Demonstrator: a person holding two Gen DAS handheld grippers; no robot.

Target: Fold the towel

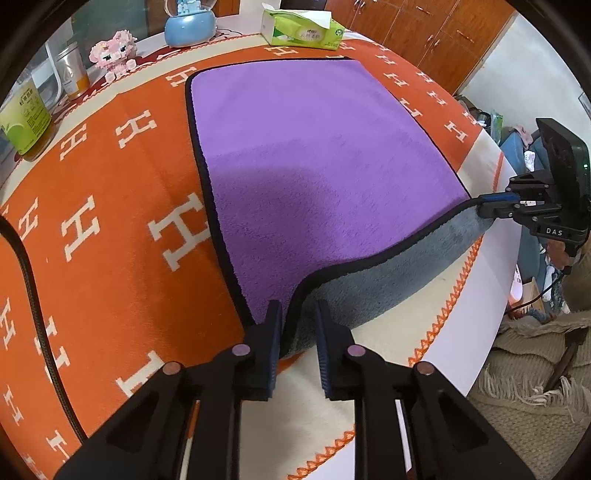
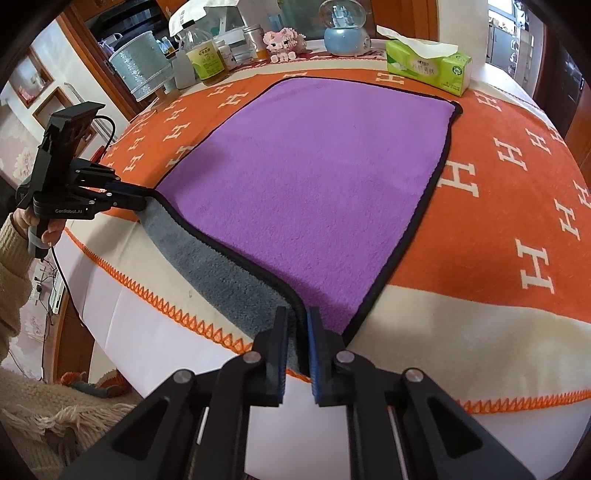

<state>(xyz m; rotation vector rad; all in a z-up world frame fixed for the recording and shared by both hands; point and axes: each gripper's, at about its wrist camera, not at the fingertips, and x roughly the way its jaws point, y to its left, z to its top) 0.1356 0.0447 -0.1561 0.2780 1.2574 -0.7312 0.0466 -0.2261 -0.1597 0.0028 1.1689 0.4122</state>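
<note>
Towel (image 1: 317,155) lies flat, purple side up, on the orange blanket (image 1: 110,206), stretching away ahead of both grippers. Left gripper (image 1: 298,314) is clamped on the near-left corner; right gripper (image 2: 296,321) is clamped on the near-right corner. The near edge between them is lifted just off the blanket, grey underside showing. Judgement: fold barely started, corners grasped only. Left to do: carry the near edge over to the far edge, near the tissue pack (image 1: 303,27), and release.

Right tongs (image 2: 296,317) clamp purple towel (image 2: 314,184) near corner; left tongs (image 2: 142,197) clamp other.
</note>
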